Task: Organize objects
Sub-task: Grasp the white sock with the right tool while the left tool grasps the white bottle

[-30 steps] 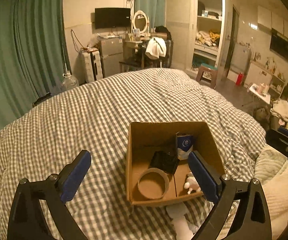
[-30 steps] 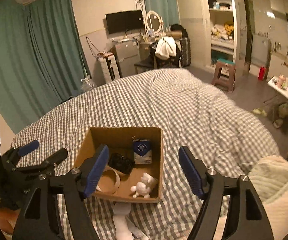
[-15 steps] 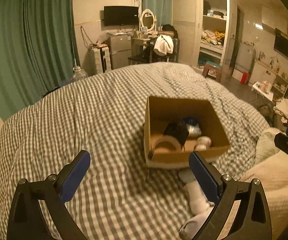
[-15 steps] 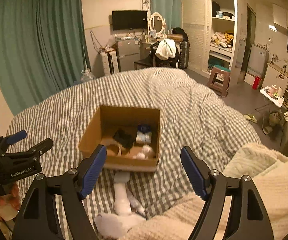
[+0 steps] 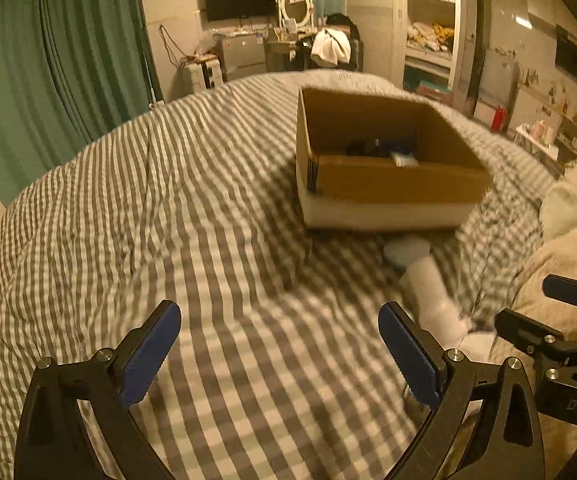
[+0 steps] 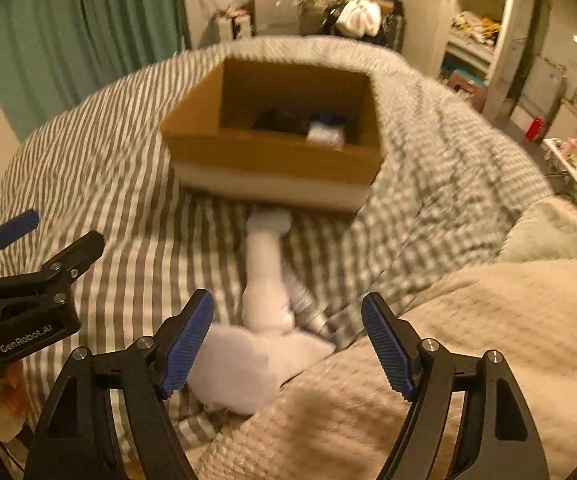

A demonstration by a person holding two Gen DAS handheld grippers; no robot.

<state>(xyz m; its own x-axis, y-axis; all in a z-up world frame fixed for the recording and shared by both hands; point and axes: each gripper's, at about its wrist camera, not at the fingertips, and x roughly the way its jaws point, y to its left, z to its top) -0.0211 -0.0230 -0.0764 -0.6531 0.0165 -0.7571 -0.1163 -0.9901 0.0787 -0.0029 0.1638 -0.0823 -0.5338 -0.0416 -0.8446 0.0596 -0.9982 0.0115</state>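
Lying just ahead between the wide-open, empty fingers of the right gripper (image 6: 287,344), the white sock (image 6: 266,280) was best approached low and centred.

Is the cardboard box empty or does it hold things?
Not empty: the cardboard box holds dark items and a pale blue-white one, too blurred to identify.

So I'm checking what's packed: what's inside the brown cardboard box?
In the brown cardboard box, a dark item and a blue-white carton show; the near wall hides the rest.
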